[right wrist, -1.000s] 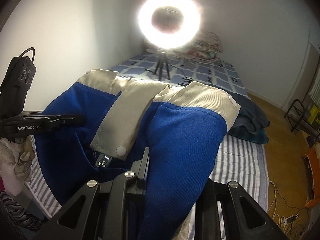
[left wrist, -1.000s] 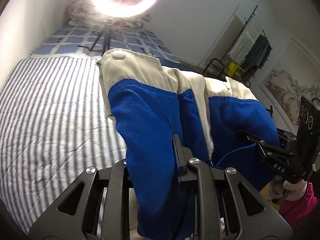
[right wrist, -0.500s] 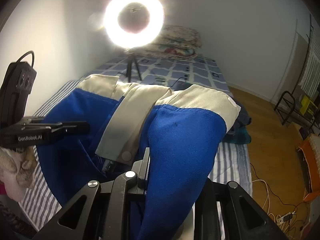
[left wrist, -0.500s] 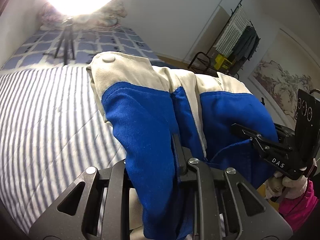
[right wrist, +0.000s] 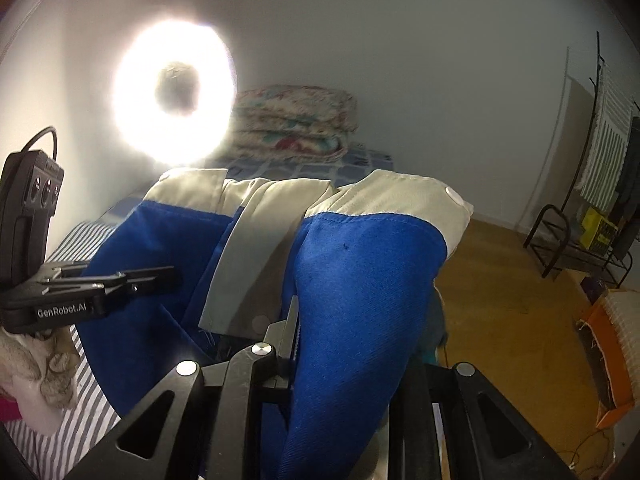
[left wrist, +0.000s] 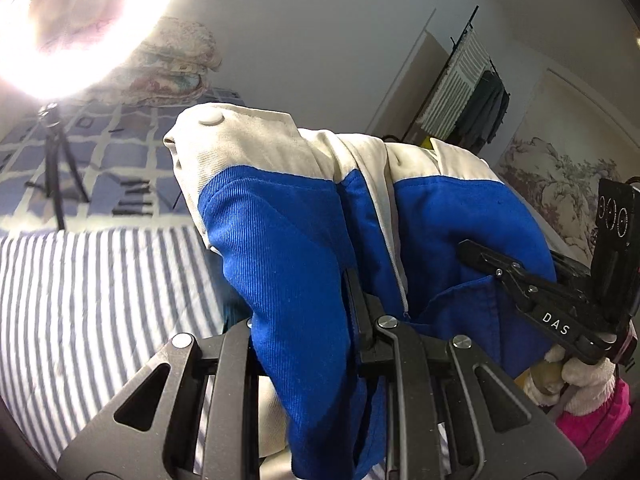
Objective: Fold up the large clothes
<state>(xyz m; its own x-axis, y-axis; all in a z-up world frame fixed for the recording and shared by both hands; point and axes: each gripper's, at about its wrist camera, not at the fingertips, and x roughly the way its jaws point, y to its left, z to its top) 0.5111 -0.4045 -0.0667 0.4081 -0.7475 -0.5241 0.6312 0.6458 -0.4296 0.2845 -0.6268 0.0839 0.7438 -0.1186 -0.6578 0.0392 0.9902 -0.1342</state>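
cloth is what we have in both grippers: a blue jacket (left wrist: 288, 248) with cream trim and snap buttons, held up in the air over the striped bed (left wrist: 92, 300), its cream end draped forward away from us. our left gripper (left wrist: 356, 320) is nearly closed, its jaws pinching a blue fold, and our right gripper (right wrist: 290, 340) is likewise narrowed down onto a blue fold beside the cream placket; in each wrist view the other gripper shows at the side, also clamped into the blue cloth. we judge the fabric a twill or fine corduroy of middling weight: soft and limp, sagging between the two holds, not slippery, not fragile, yet bulky enough to bunch at the jaws. thin edges would slip less than thick rolled folds, so we think the best holds are along a seam or the hem, well apart, to keep the panel spread. the snap buttons and zipper are hard spots we would avoid pinching. a ring light (right wrist: 174, 94) on its tripod stands further up the bed, well apart from the jacket.
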